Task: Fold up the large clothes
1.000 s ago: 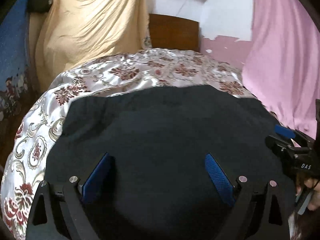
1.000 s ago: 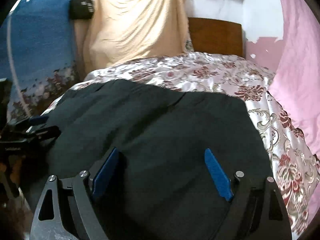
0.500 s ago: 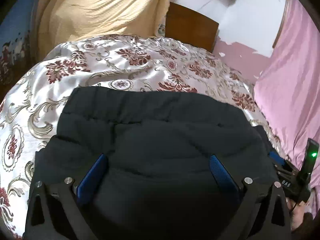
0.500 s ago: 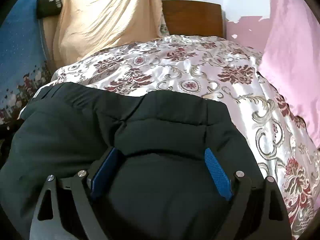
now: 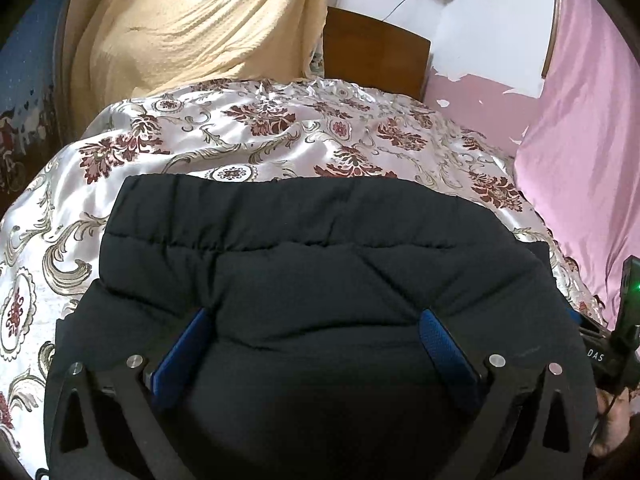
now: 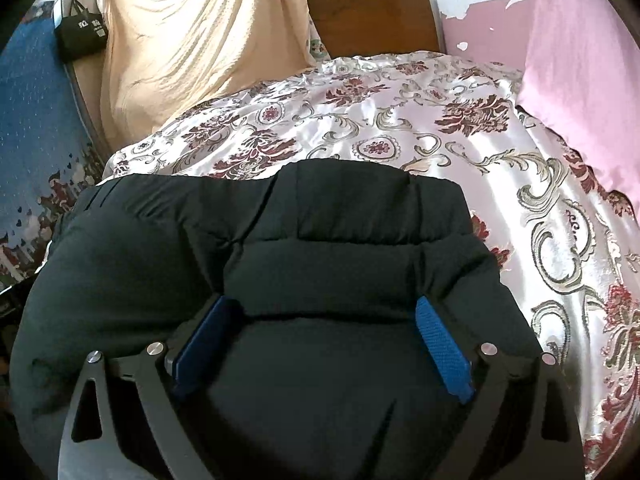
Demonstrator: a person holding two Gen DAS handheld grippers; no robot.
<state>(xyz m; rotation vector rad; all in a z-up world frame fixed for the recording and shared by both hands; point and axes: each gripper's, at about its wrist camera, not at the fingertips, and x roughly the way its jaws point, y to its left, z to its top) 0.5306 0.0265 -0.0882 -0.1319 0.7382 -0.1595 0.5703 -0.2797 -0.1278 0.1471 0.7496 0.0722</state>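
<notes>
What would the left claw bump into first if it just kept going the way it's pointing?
Most likely the black padded garment. The left claw angles down at it with its blue fingers spread wide and the fabric bulging between them. The flowered bedspread lies beyond, though depth is hard to judge.

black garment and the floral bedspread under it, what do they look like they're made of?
Black garment: likely matte synthetic shell over padding; stitched channels puff between seams. Floral bedspread: looks like satin, probably polyester or silk; glossy highlights run along its folds, pattern may be woven or printed.
</notes>
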